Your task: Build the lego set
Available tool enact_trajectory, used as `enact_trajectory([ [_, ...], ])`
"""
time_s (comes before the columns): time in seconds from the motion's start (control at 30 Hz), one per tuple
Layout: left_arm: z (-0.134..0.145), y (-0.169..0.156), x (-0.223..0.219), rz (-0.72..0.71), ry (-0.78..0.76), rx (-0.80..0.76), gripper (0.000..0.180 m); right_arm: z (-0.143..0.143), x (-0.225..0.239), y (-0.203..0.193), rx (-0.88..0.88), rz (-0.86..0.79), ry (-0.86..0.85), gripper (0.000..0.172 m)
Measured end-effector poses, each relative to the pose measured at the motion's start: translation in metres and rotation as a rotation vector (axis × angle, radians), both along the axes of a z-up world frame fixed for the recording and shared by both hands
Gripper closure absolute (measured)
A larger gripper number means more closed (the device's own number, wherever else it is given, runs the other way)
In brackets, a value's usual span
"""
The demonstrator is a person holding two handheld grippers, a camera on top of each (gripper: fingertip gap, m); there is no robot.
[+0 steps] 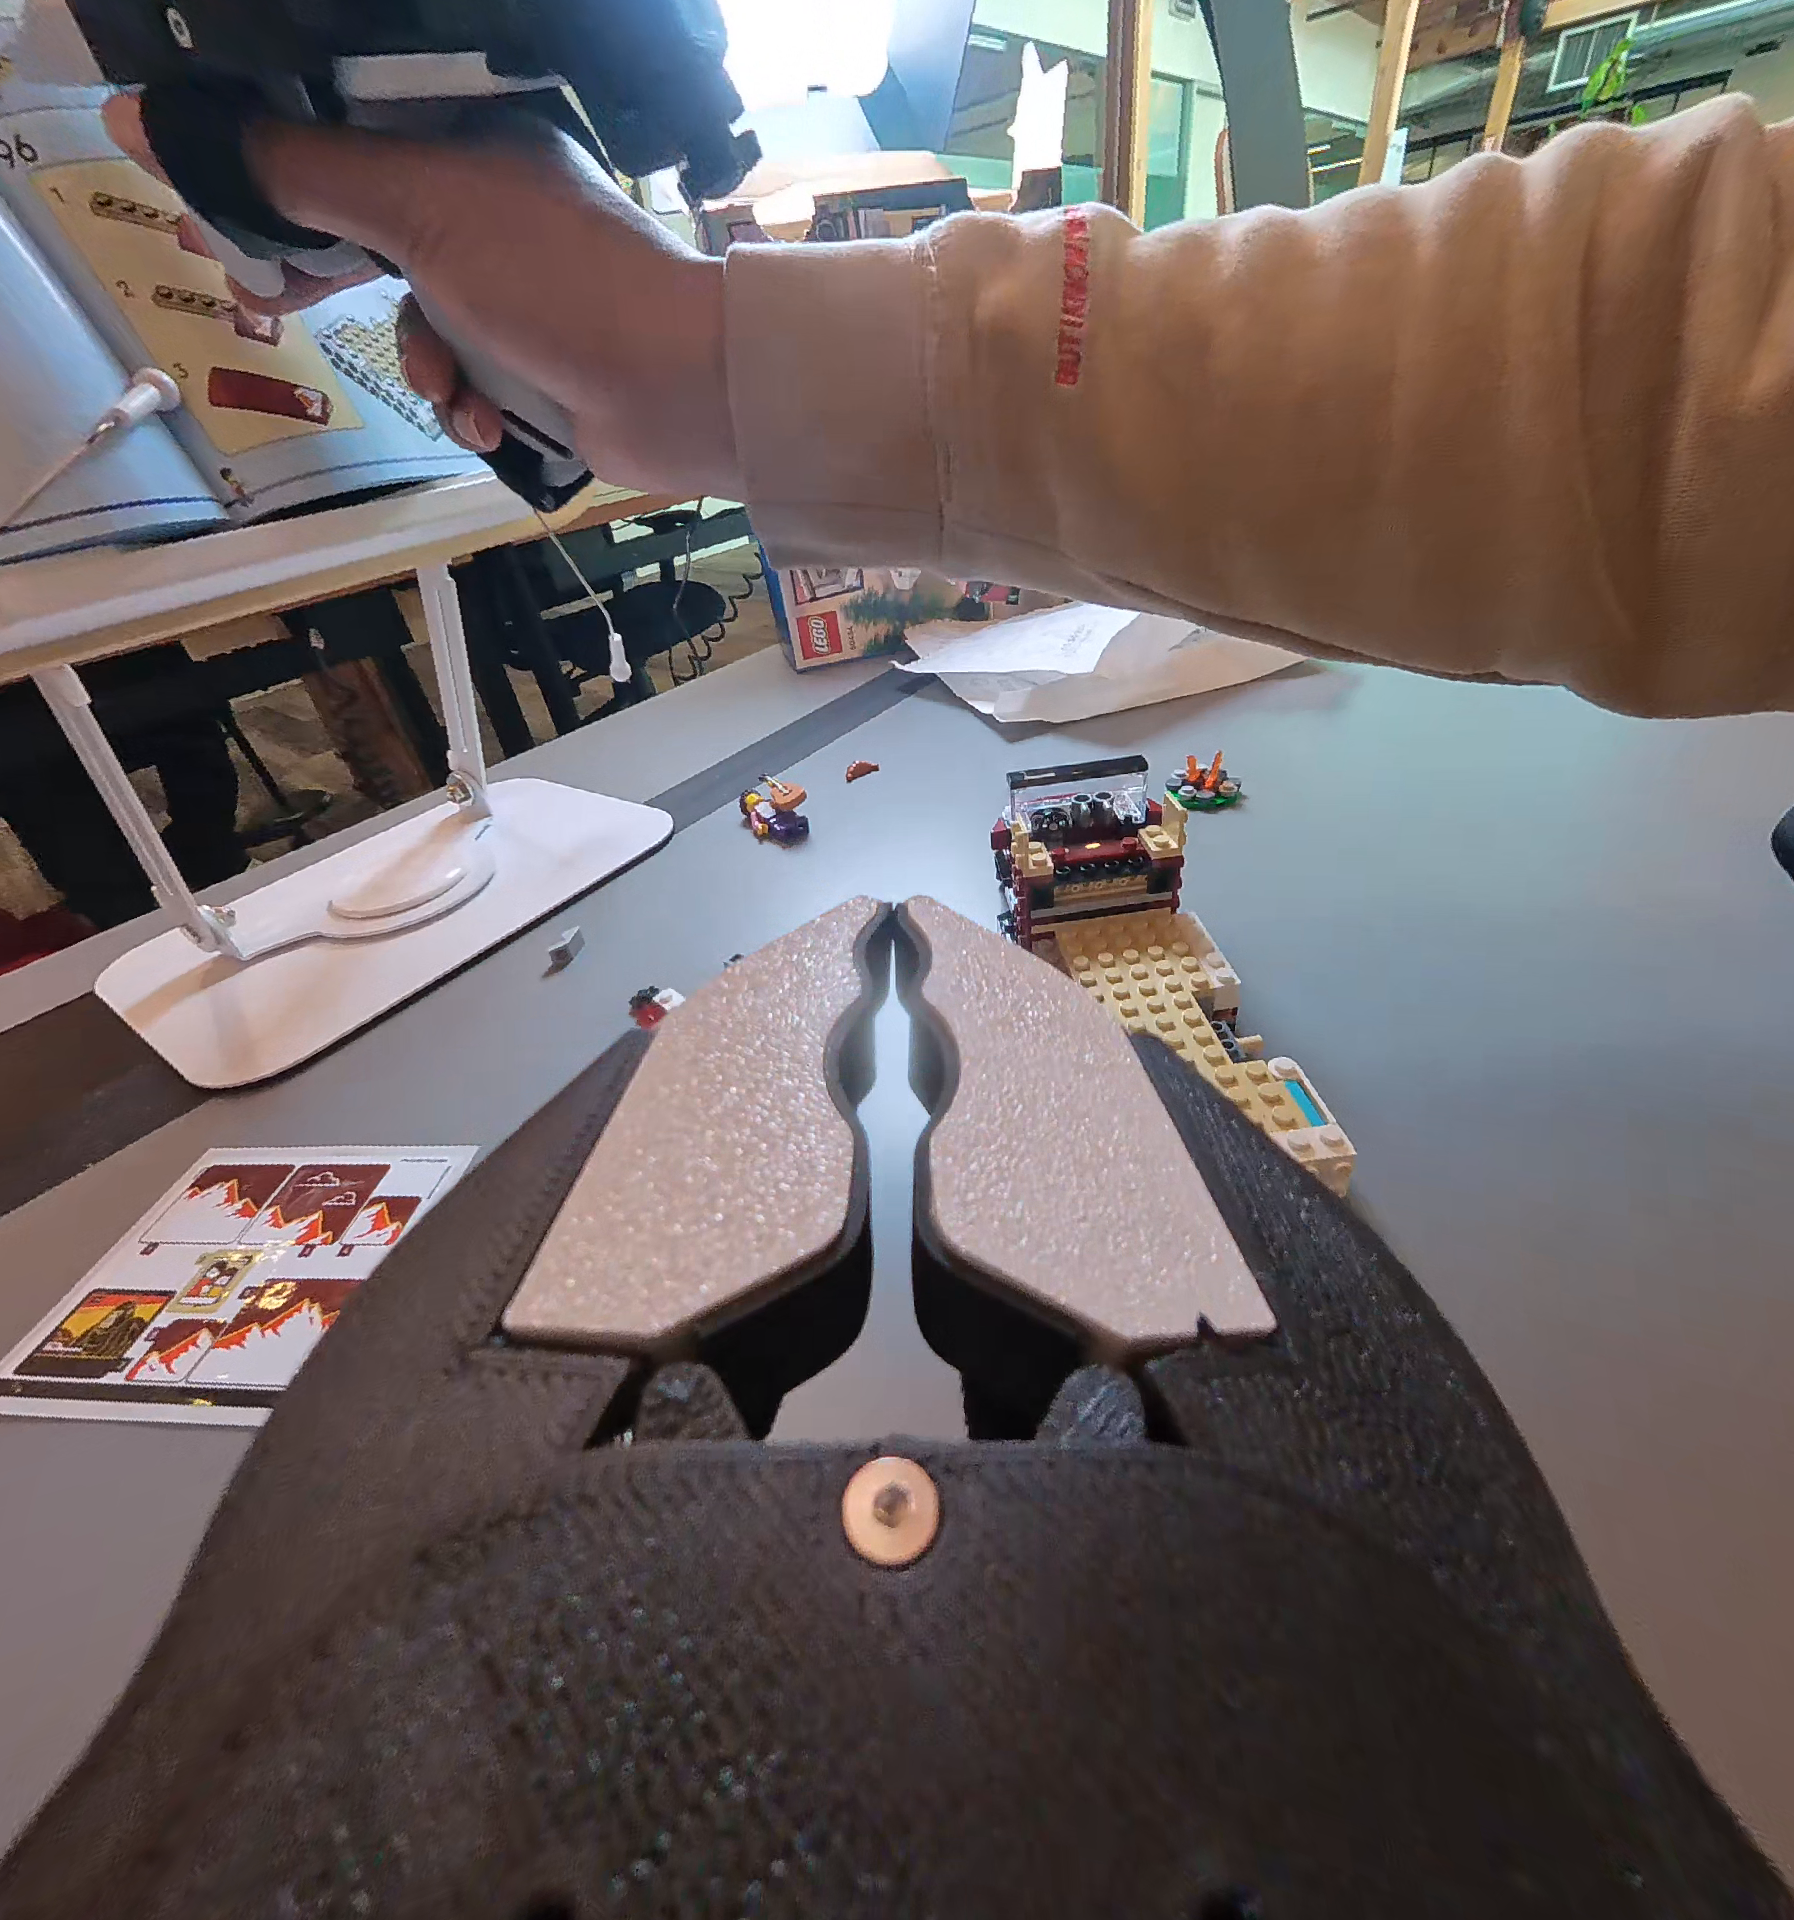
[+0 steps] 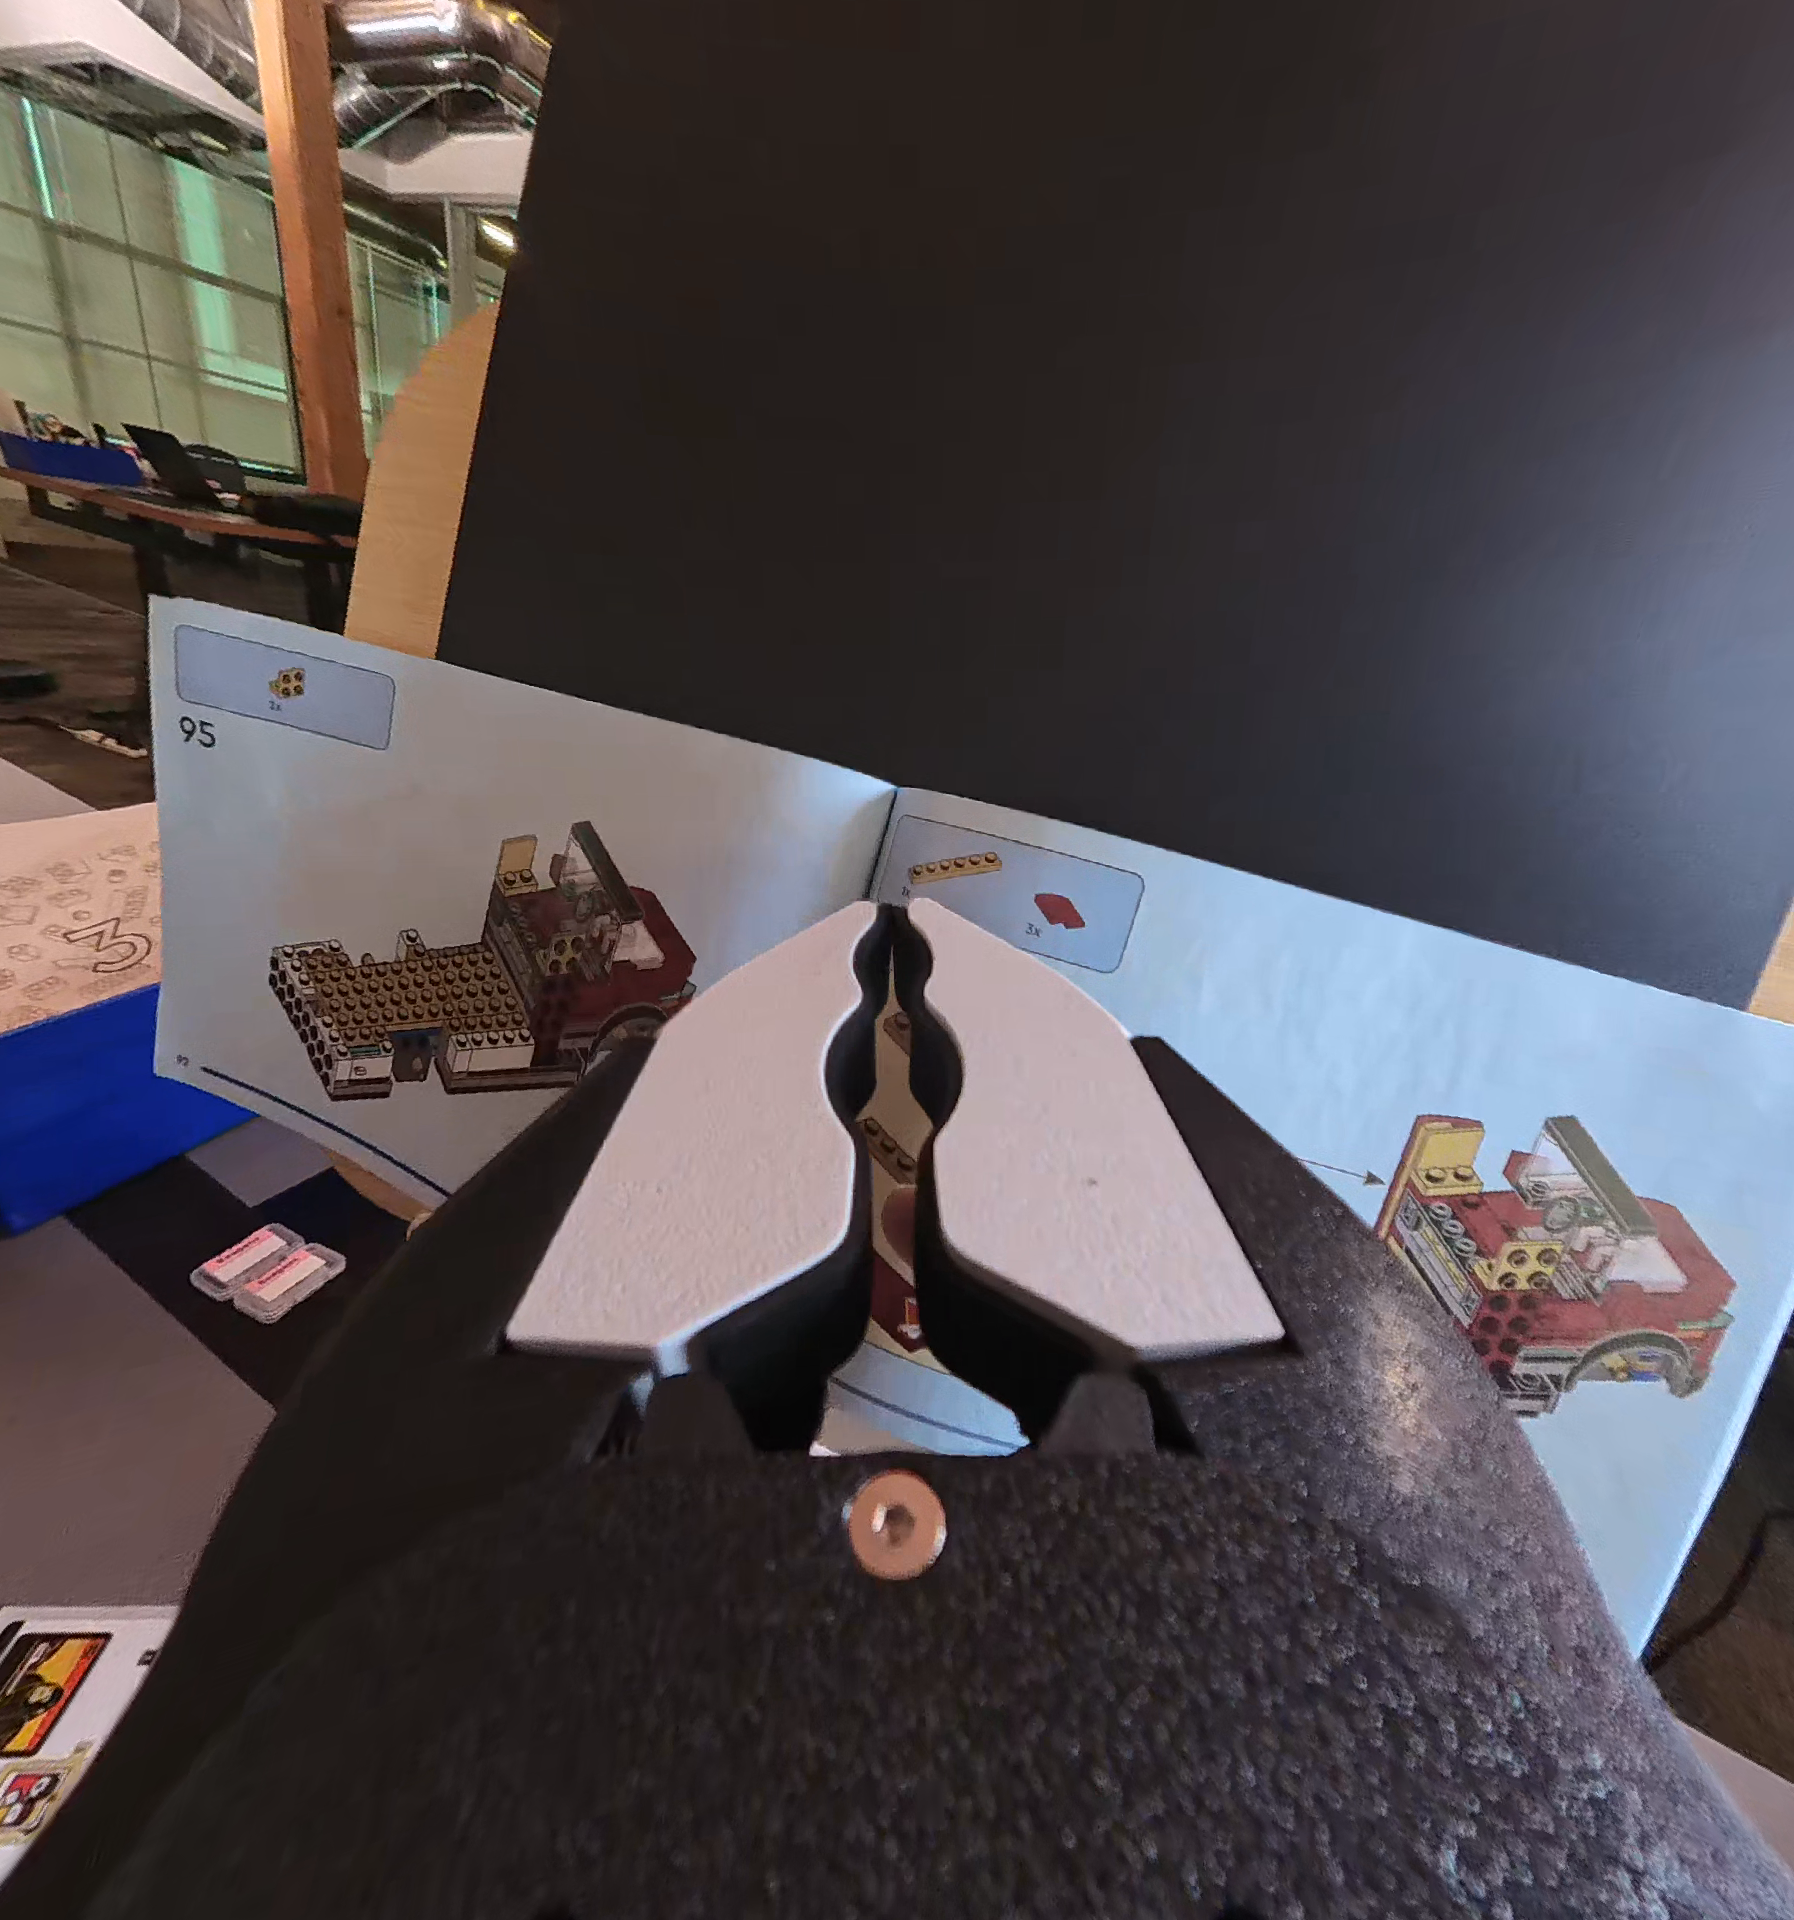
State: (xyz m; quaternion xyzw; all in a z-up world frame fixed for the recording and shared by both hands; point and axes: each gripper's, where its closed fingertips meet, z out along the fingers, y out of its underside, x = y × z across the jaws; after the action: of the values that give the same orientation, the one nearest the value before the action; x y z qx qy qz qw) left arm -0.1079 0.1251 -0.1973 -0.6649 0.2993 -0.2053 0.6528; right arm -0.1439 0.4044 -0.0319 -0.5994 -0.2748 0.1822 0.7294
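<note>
My left gripper [image 1: 894, 906] is shut, pads together at the tips with nothing between them, low over the grey table [image 1: 1547, 1091]. Just right of its tips stands a partly built dark red and tan brick truck [image 1: 1101, 862]. A small red and white piece [image 1: 654, 1003] and a grey piece [image 1: 565, 945] lie left of the tips. My right gripper [image 2: 894, 909] is shut, and its tips point at the crease of an open instruction booklet [image 2: 457, 831]. In the left wrist view a hand [image 1: 519, 312] holds that gripper up by the booklet [image 1: 93, 343]; its fingers are hidden there.
The booklet's white stand [image 1: 384, 914] is at the left. A sticker sheet [image 1: 218, 1278] lies near left. A minifigure [image 1: 773, 810], a brown piece [image 1: 861, 770], a small campfire build [image 1: 1202, 787], a box [image 1: 851, 613] and paper [image 1: 1080, 655] lie farther off. A blue tray [image 2: 51, 1101] is left of the booklet. The left gripper's tips are roughly 30 cm from the right gripper's. The left tips stand about 25 cm off the minifigure [image 1: 773, 810].
</note>
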Motion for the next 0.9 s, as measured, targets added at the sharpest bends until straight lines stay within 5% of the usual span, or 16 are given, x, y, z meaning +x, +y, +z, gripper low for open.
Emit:
enact_trajectory([
  [0.9,-0.006,-0.002,0.004,-0.024,0.018,-0.026,0.18,0.003,0.032,-0.002,0.036,-0.015,-0.035,0.172],
])
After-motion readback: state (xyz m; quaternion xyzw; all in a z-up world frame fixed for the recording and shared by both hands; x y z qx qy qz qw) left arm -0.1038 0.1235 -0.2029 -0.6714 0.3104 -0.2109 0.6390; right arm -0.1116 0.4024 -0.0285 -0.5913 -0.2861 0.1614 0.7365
